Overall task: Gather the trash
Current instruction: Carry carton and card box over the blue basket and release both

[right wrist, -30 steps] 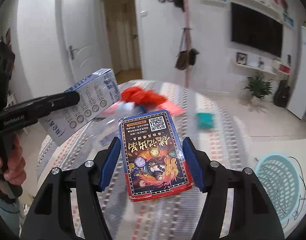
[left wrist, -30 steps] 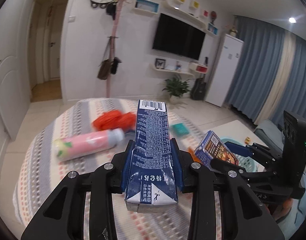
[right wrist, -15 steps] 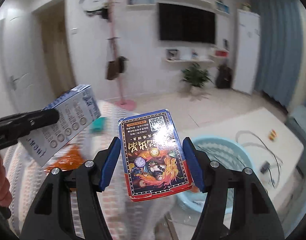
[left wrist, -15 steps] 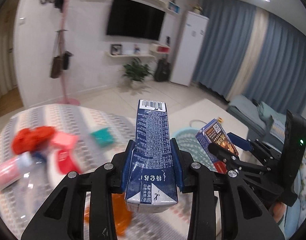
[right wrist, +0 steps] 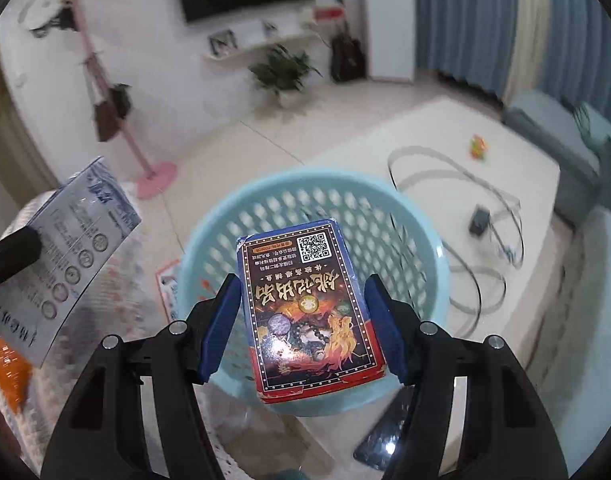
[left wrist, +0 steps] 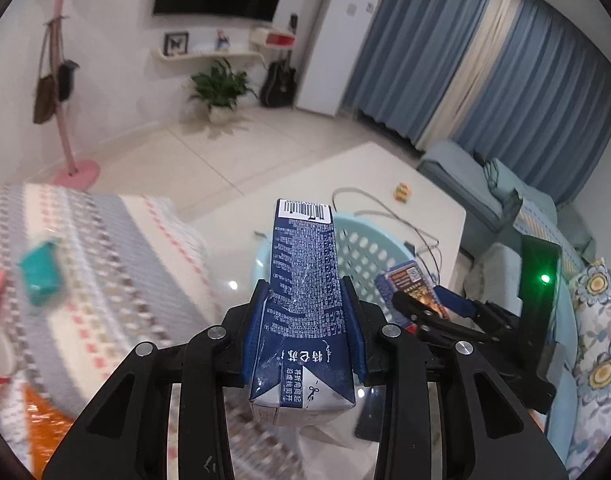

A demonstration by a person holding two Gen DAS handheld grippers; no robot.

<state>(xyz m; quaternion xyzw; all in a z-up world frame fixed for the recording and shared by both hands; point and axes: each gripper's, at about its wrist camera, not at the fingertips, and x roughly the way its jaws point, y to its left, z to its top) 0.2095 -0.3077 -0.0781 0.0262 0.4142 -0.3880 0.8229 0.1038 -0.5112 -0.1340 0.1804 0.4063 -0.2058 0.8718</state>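
Left gripper [left wrist: 303, 320] clamped on dark blue milk carton [left wrist: 303, 300]: barcode on far end, fine white Chinese print, scissors icon at creased near flap. Right gripper [right wrist: 303, 320] clamped on flat card box [right wrist: 309, 312]: QR code, gold Chinese lettering, red edge, dented corner. Both above light blue perforated plastic basket [right wrist: 405, 216], round rim; box over the opening, carton at its left rim

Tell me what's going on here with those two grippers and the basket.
A person is collecting trash with two handheld grippers. The left gripper is shut on a dark blue carton, the right gripper on a red and blue box. Both are held over a light blue basket on the floor, not yet released.
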